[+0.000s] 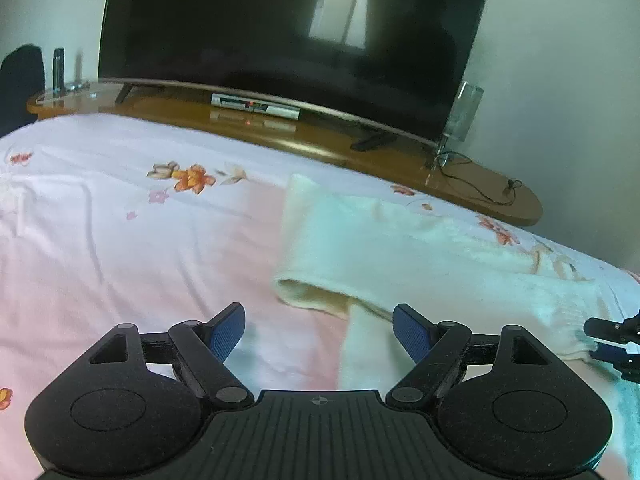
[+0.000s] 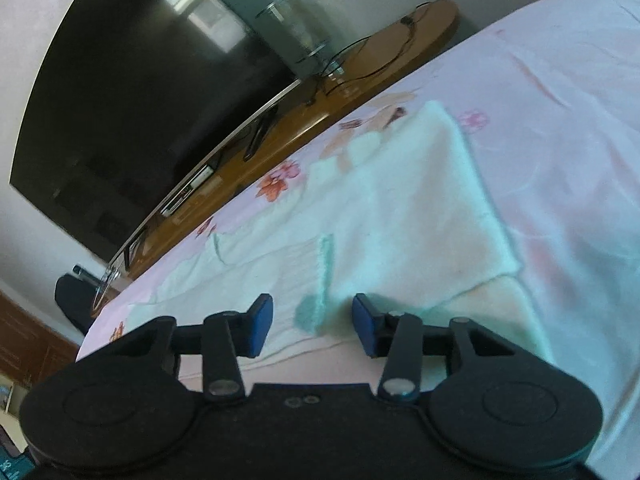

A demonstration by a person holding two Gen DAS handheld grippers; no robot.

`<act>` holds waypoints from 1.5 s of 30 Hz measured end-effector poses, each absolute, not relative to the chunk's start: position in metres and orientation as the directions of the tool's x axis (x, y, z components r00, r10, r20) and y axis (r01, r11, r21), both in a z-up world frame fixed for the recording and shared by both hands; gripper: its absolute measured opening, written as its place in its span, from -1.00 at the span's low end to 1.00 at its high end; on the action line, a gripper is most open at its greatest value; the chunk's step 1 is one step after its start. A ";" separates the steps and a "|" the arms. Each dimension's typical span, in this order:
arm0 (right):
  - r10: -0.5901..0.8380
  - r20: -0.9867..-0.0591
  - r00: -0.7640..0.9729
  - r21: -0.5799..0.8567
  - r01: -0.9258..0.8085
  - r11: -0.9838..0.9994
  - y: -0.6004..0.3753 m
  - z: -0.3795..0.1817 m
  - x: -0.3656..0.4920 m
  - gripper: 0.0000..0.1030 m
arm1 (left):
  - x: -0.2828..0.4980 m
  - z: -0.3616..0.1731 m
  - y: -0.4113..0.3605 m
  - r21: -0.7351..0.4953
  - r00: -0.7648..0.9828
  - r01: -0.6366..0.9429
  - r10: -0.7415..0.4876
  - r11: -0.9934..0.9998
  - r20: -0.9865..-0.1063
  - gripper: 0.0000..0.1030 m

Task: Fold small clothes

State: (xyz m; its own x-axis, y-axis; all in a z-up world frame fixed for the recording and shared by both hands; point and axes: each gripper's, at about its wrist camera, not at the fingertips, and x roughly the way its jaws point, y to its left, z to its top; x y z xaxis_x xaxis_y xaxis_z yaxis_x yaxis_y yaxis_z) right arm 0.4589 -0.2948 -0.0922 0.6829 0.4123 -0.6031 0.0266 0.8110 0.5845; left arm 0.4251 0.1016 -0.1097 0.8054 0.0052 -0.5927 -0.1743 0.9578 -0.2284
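The cream knitted garment (image 1: 420, 248) lies flat on the floral bedsheet (image 1: 120, 220), one part folded over itself; the left gripper (image 1: 319, 330) stands spread above its near-left edge, nothing between the pads; the right gripper (image 2: 313, 325) is half spread over the ribbed hem, pads not pressing; a television (image 1: 280, 40) stands on the wooden bench (image 1: 480, 184) beyond the bed.

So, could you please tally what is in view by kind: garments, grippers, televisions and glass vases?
Cream garment: 1
Grippers: 2, left gripper and right gripper
Television: 1
Glass vase: 1
Total: 5
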 end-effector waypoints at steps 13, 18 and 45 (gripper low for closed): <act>0.427 -0.431 0.795 0.510 -0.176 0.842 -0.277 -0.013 0.460 -0.90 | 0.471 -0.121 0.094 -0.245 0.793 -0.143 -0.038 0.959 -0.608 0.56; 0.403 -0.425 0.811 0.490 -0.168 0.855 -0.288 0.001 0.461 -0.90 | 0.463 -0.121 0.086 -0.251 0.802 -0.068 -0.097 0.965 -0.589 0.56; 0.319 -0.494 0.809 0.495 -0.040 0.868 -0.336 -0.037 0.457 -0.89 | 0.477 -0.127 0.084 -0.162 0.765 -0.137 0.000 0.977 -0.644 0.55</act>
